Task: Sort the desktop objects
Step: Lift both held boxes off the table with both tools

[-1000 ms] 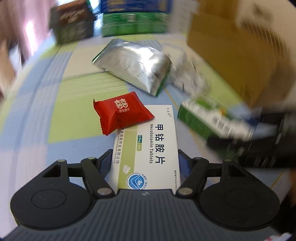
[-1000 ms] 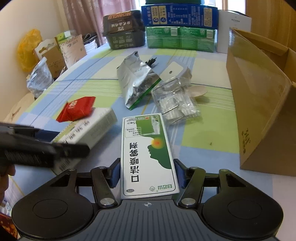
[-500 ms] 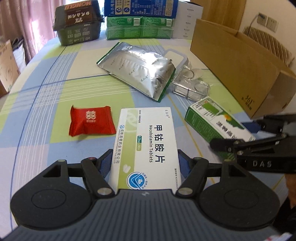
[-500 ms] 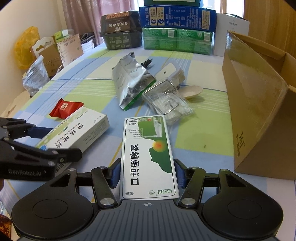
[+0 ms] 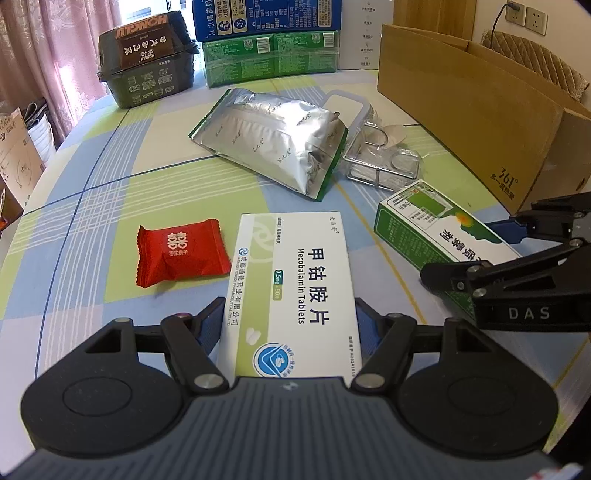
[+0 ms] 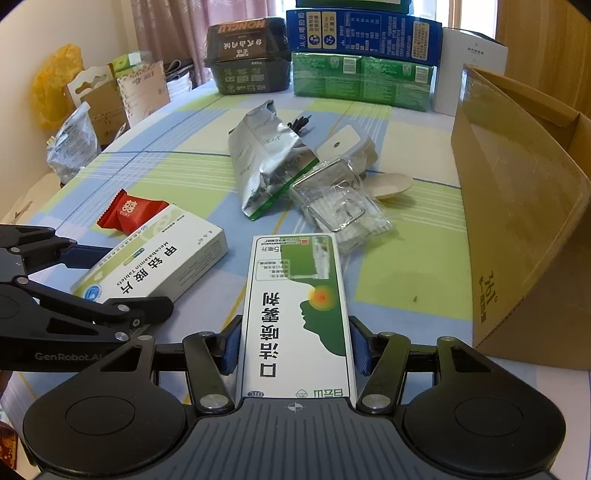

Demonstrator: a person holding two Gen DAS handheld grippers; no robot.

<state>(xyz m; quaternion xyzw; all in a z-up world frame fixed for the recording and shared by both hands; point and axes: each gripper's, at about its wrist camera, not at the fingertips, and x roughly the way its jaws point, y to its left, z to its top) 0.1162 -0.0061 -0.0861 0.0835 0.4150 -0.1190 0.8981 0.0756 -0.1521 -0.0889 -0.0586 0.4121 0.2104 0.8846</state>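
My left gripper (image 5: 290, 325) is shut on a white and green Mecobalamin tablet box (image 5: 295, 288), also seen in the right wrist view (image 6: 155, 266). My right gripper (image 6: 295, 347) is shut on a green and white spray box (image 6: 299, 306), seen in the left wrist view (image 5: 436, 236) at the right. Both boxes are held low over the checked tablecloth. A red candy packet (image 5: 181, 251) lies left of the tablet box. A silver foil pouch (image 5: 273, 140) and a clear plastic box (image 6: 340, 206) lie further back.
An open cardboard box (image 6: 517, 206) stands at the right. A dark food tub (image 5: 147, 59), green packs (image 5: 269, 55) and a blue carton (image 5: 266, 14) line the far edge. A beige spoon (image 6: 391, 186) lies beside the clear box. Bags and cartons (image 6: 92, 107) crowd the left side.
The left gripper with the tablet box has drawn back and off the red candy packet, which now lies apart at its left. The right gripper holds steady with the spray box.
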